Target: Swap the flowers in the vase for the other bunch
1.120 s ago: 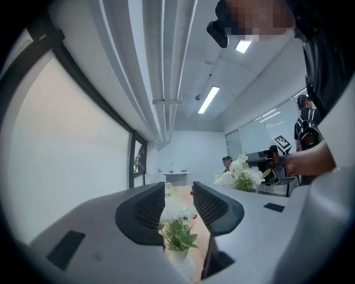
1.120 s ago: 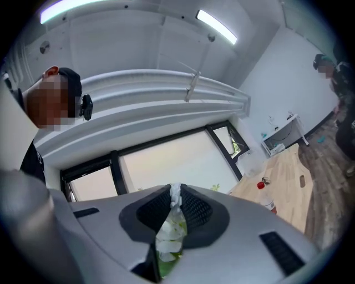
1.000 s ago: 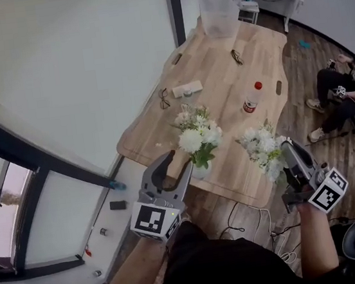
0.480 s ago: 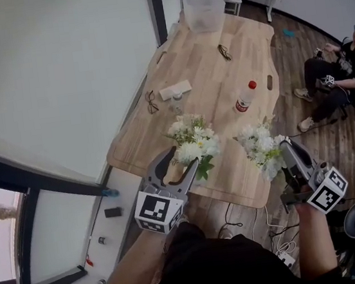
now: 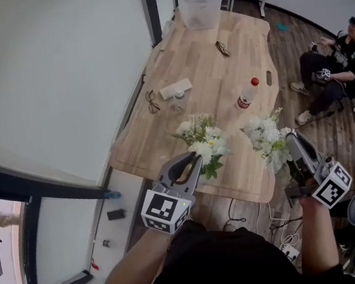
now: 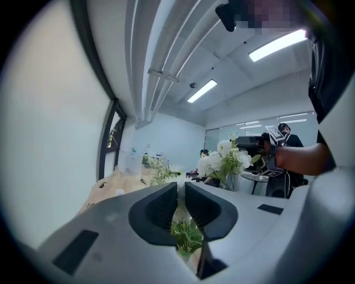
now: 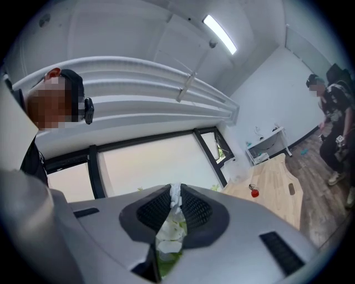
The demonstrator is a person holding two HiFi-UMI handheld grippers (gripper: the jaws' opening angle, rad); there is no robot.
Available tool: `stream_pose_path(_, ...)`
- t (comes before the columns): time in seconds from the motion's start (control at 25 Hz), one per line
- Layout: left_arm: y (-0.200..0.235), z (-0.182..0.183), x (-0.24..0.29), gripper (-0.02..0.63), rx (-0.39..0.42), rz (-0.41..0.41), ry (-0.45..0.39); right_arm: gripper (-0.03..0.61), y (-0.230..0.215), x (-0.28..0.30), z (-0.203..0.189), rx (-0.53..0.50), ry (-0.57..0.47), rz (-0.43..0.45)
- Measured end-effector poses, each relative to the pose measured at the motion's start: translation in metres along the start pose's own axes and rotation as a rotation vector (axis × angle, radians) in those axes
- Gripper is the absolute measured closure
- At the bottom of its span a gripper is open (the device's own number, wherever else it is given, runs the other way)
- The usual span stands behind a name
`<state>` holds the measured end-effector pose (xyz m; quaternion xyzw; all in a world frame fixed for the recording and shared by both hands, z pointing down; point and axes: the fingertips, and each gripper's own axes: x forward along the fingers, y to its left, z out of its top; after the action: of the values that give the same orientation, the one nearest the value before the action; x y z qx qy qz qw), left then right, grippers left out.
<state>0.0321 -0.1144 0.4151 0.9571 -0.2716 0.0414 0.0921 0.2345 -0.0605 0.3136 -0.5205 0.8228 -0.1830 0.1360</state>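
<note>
Where the left gripper (image 5: 191, 160) gaped a second ago, its jaws are closing on the vase flowers (image 5: 204, 141) at the table's (image 5: 207, 69) near edge, seemingly gripping the stems. The right gripper (image 5: 290, 136) clamps the other bunch (image 5: 264, 136). Removal can start.

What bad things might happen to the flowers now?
1. The left gripper has its jaws closing on the leafy stems of the table bunch, near the front edge of the table. The vase is hidden behind that gripper, so lifting might drag it up or tip it off.
2. The right gripper holds the other bunch close beside; the blooms may tangle and shed petals.
</note>
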Motion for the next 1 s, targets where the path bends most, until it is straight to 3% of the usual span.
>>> stream_pose_path(0.68, 0.018, 0.027, -0.029, 0.578, 0.012, -0.157, -0.089, 0.511, 0.054, 0.024, -0.009, -0.034, -0.089, -0.056)
stream_pose_path(1.0, 0.025, 0.049, -0.038, 0.578, 0.040, -0.120, -0.131, 0.511, 0.081, 0.032, 0.007, -0.017, -0.145, 0.043)
